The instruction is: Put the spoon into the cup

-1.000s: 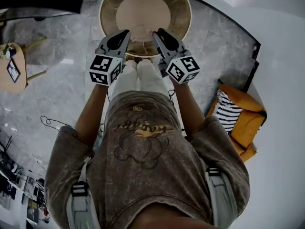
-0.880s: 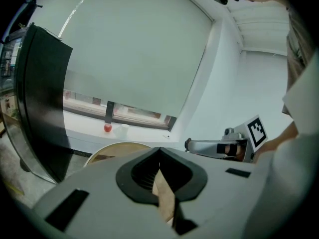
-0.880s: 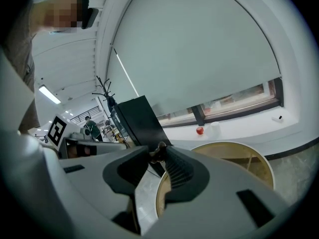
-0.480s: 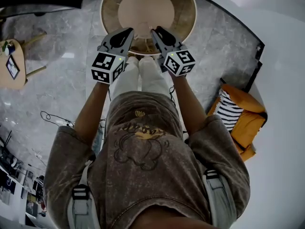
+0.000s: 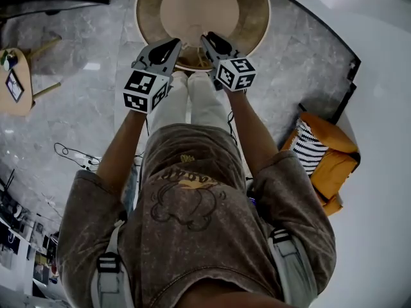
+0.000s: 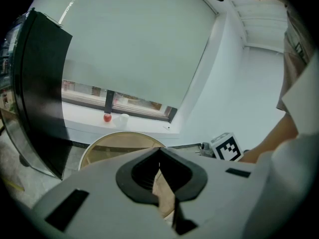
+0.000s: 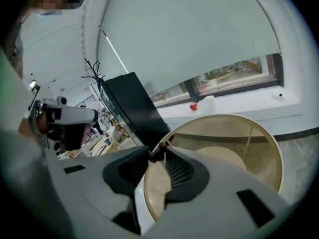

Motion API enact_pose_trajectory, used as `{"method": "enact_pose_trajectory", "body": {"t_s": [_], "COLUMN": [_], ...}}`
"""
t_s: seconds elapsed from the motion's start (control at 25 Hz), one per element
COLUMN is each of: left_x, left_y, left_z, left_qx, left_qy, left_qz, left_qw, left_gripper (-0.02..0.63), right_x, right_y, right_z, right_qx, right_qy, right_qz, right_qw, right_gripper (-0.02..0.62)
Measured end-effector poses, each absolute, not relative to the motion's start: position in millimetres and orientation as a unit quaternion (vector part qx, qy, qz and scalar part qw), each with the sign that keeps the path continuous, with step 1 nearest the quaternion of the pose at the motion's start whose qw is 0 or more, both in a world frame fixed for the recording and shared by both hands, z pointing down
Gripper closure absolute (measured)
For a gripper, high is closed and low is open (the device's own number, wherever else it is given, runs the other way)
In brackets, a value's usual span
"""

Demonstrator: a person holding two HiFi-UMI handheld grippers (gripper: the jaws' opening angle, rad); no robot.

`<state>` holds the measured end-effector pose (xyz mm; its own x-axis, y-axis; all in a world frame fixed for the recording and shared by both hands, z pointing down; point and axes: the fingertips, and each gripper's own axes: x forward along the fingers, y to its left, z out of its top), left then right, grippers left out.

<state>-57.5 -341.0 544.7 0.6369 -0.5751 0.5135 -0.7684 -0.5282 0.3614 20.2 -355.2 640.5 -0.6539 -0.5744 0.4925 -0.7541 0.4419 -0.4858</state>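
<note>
Round bench (image 5: 254, 15) at top centre; left gripper (image 5: 174, 42) and right gripper (image 5: 205, 38) slant down toward its near rim (both tips pinched together).

A: Which parts of the round table (image 5: 253, 24) are out of view?

B: In the head view, its far rim is cut off by the top edge. Its near side is hidden behind the left gripper (image 6: 159, 151) and the right gripper (image 7: 152, 156) in their own views.

A: And the red thing (image 6: 107, 117) on the window sill (image 6: 84, 111)?

B: Too small to identify.
</note>
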Motion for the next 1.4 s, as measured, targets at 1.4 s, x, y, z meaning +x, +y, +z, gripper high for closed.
{"method": "enact_pose_trajectory", "body": {"t_s": [1.4], "left_x": [-47], "left_y": [-322], "left_z": [606], "left_qx": [0.846], "left_qy": [-0.376], "left_qz": [0.189], "left_qw": [0.329], "left_gripper": [0.588], "right_x": [35], "right_y": [-332], "right_z": [766], "right_qx": [0.407], "right_qy": [-0.788], "right_qz": [0.406], "right_qw": [0.222], "right_gripper": [0.476]}}
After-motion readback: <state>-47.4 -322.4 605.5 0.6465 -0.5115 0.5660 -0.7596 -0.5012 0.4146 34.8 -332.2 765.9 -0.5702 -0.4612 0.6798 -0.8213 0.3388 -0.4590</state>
